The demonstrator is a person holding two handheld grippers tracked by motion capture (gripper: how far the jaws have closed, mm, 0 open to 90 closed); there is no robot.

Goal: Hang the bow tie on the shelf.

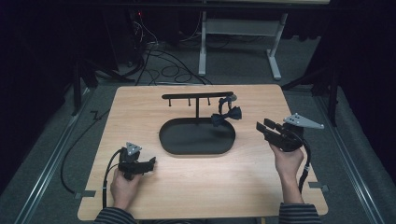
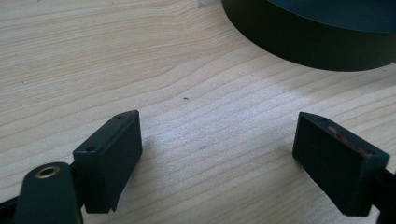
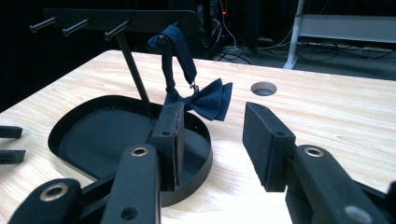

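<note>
The left gripper point(image 2: 217, 154) rests low over the bare table point(image 1: 140, 105), jaws wide apart and holding nothing, well away from the work. The right gripper point(image 3: 212, 140), also open and empty, points at the dark blue bow tie point(image 3: 208, 99), which hangs by its strap from a peg of the black stand point(image 3: 135, 70) above the oval tray point(image 3: 201, 156). A grab at the dangling bow alone could set it swinging or drag the light stand over, and pulling sideways instead of lifting might snag the strap on its peg.
</note>
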